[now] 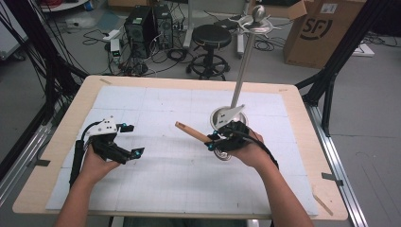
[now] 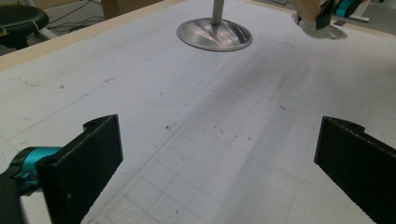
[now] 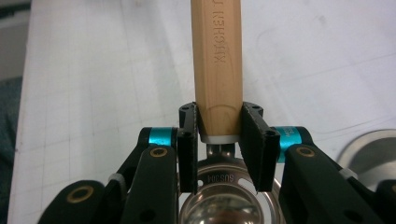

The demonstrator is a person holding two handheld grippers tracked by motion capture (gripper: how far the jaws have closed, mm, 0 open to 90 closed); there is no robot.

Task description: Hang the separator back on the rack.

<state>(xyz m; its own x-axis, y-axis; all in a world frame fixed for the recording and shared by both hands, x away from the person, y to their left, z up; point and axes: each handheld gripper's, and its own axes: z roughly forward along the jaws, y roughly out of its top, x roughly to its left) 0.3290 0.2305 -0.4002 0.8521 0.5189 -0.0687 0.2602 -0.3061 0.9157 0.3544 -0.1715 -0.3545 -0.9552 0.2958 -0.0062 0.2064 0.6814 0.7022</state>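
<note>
ladle: wooden handle (image 3: 217, 65) with a steel bowl (image 3: 219, 205), lifted off the mat; handle end points up-left in the high view (image 1: 188, 130), bowl hangs low by the right hand.
hold point: grip sits at the handle's base, just above the metal collar; probably so the bowl stays near the hand and the handle end is free to aim.
stand: steel pole (image 1: 243, 61) on a round base (image 2: 214, 33), hooks on top; just behind the right hand, likely where the ladle is to hang.
right gripper (image 3: 219, 128): clenched on the handle, pads pressing both sides.
left gripper (image 1: 124, 141): released, jaws wide apart, nothing between them, low over the mat (image 2: 196, 121), well apart from the ladle; looks parked.
</note>
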